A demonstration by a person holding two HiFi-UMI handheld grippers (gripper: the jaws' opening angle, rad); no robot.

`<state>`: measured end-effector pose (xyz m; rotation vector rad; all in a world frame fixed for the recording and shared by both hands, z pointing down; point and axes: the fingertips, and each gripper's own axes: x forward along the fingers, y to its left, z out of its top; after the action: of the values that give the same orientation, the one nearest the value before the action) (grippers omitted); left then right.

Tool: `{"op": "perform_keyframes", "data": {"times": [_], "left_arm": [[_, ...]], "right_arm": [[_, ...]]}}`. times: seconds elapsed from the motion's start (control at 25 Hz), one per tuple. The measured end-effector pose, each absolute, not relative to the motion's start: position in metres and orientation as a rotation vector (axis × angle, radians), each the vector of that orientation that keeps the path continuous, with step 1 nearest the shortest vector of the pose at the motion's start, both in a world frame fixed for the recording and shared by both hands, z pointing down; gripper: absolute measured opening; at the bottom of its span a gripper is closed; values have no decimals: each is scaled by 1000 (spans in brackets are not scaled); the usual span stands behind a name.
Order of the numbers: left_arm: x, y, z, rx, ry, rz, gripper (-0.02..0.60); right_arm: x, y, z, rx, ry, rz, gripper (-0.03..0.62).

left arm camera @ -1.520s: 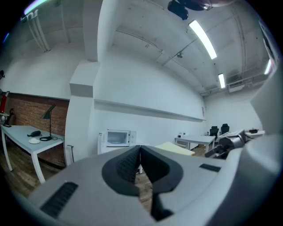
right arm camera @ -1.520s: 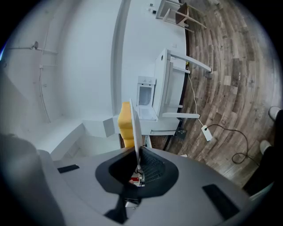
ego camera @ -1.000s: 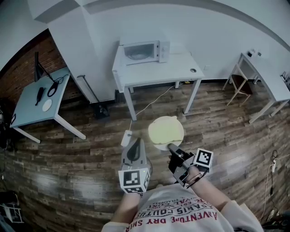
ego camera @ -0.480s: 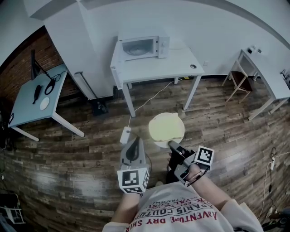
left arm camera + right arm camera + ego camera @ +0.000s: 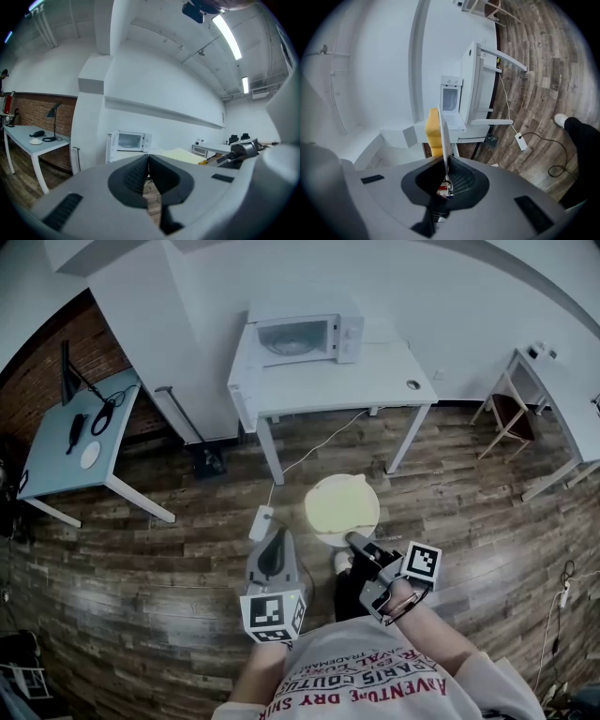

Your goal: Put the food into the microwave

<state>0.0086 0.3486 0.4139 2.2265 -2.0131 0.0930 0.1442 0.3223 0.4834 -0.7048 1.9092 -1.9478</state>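
Two hand-held tools sit low in the head view. The left gripper [image 5: 273,542], at lower centre, has its jaws pressed together on nothing. The right gripper [image 5: 353,542], just to its right, is clamped on the near rim of a round white plate [image 5: 325,537] bearing a flat, pale yellow slab of food [image 5: 342,504]. The plate hangs over the brown plank floor [image 5: 141,549], well short of the white microwave oven [image 5: 305,338], which stands on the white table [image 5: 375,381] at top centre with its door apparently closed. The step in hand looks like the carry to the oven. Doing it well probably means holding the plate level, since only one edge is gripped, and keeping the empty left gripper free for the door. In the left gripper view the jaws meet at centre frame with nothing between them. The microwave shows small beyond them at left centre, and the yellow food lies just right of the jaws. The right gripper view is rolled sideways: the plate is edge-on, a thin white line rising from the closed jaws. Here the food reads as a deeper yellow block with some thickness on the plate's left side, and the microwave is beyond it.
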Motion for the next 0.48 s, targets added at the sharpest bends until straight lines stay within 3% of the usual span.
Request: {"op": "perform_keyframes", "data": {"times": [0.48], "left_arm": [[3,191,414,2126,-2069,102,6]], "right_arm": [[138,155,476,-627,1963,-1997,23]]}}
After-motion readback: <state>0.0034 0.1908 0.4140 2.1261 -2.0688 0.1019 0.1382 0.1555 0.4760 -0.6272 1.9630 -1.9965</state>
